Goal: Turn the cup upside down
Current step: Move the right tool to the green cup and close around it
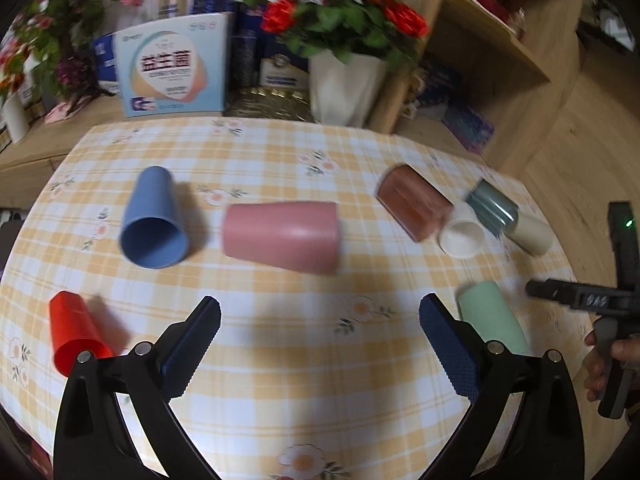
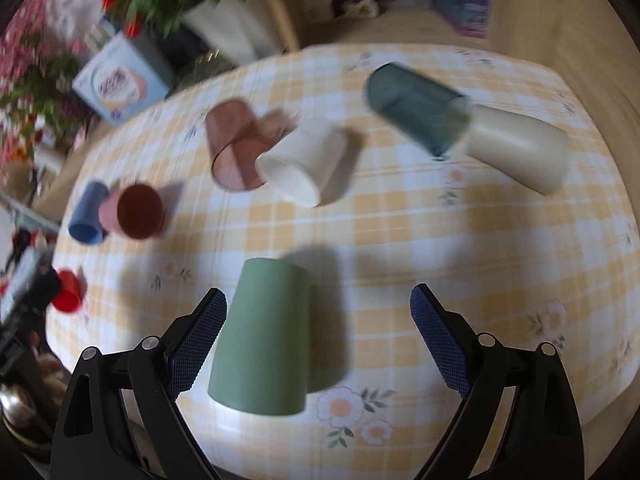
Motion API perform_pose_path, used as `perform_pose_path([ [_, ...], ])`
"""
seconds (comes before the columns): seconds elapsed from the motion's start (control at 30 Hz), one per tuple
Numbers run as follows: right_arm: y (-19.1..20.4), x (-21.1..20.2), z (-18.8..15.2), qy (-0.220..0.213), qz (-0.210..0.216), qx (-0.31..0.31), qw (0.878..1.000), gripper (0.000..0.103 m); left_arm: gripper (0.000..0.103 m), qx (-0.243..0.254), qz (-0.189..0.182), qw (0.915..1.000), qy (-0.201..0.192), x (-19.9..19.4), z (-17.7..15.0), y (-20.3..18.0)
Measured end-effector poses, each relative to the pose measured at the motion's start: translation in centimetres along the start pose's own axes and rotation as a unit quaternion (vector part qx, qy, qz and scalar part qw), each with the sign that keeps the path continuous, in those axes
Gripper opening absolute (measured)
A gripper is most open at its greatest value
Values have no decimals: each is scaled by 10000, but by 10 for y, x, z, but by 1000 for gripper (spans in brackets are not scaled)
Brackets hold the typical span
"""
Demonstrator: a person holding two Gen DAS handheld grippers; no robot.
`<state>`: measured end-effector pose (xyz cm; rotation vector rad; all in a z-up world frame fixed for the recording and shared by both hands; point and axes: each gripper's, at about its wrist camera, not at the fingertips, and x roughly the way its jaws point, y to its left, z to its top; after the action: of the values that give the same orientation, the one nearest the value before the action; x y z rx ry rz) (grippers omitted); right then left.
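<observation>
Little is being shown as done: the green cup point(image 2: 264, 336) is lying on its side on the bench point(image 2: 400, 240), framed by the right gripper point(image 2: 318, 316); both grippers' jaws, including the left gripper point(image 1: 320, 324), are being held wide open, empty.

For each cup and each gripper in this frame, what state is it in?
Blue cup: on its side.
Pink cup: on its side.
Red cup: on its side.
Brown cup: on its side.
White cup: on its side.
Dark teal cup: on its side.
Beige cup: on its side.
Green cup: on its side.
Left gripper: open, empty.
Right gripper: open around the green cup.
</observation>
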<state>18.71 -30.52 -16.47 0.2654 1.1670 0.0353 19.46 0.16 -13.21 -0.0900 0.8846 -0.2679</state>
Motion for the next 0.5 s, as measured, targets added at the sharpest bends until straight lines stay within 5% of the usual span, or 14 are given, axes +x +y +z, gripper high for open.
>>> perform_pose_path([
  [0.23,31,36,13,519,-78,-283,9982,90,97,-366,248,9990,-23,-5,-4,39],
  [0.5,39,63,13,1010,-79,-90,9948,90,97,-599,108,9981,55,-3,-11,53],
])
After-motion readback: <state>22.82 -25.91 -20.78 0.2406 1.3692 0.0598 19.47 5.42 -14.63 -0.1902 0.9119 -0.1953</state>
